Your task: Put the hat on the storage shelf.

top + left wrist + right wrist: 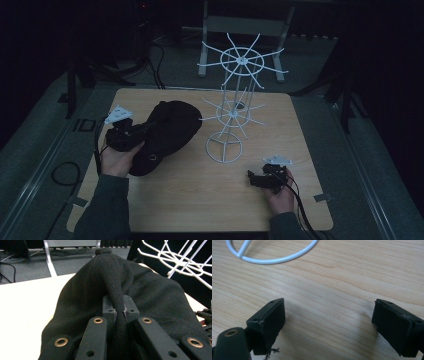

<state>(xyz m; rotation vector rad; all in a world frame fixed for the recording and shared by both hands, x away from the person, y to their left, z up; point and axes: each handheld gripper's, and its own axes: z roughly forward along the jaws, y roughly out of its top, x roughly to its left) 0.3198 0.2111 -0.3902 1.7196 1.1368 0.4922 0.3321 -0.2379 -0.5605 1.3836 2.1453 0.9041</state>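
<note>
The wooden table (200, 200) carries a white wire rack (235, 110), standing upright near its far middle. Left of the rack lies a black cap (167, 132), slumped on the tabletop. My left gripper (119, 312) pinches a fold of the cap's cloth, jaws pressed together on it. My right gripper (329, 322) rests near the rack's ring base, jaws spread wide over bare wood.

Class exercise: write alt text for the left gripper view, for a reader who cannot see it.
The left hand-held gripper is shut on a fold of a black knit hat, which lies on a pale table. A white wire rack stands at the upper right.
</note>
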